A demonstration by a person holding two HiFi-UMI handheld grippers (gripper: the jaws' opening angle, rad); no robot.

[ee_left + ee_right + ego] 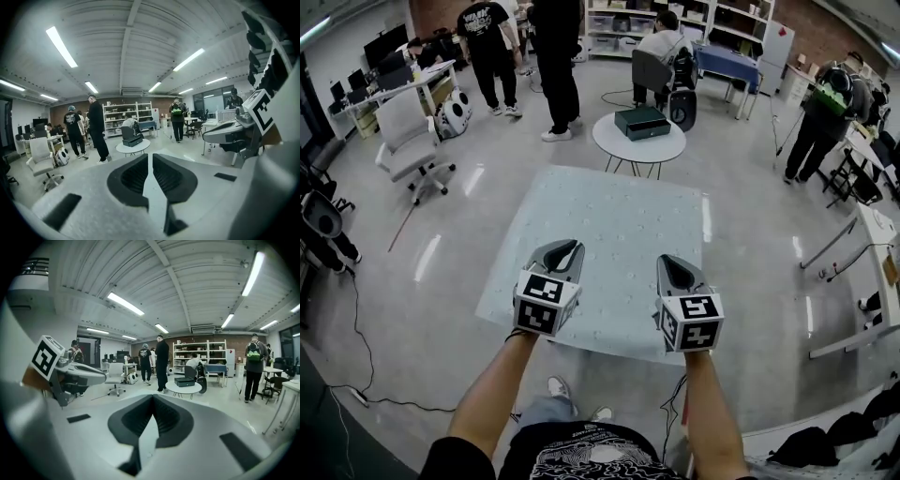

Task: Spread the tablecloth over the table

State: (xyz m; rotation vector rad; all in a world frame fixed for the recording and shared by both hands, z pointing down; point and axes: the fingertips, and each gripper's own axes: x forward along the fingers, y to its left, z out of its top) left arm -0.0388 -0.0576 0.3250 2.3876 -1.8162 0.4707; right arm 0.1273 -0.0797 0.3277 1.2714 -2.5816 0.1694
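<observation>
Lab floor (441,281) all around; cloth (609,225) lies flat mid-frame. Left gripper (569,247) jaws a narrow slit apart, right gripper (674,266) closed, both look empty. Seems light and floppy, so I'd pinch the corners.

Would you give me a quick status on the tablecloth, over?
Right gripper jaws shut; left gripper jaws a slit apart; neither seen gripping. Tablecloth lies flat, spread. Nothing in the way.
</observation>
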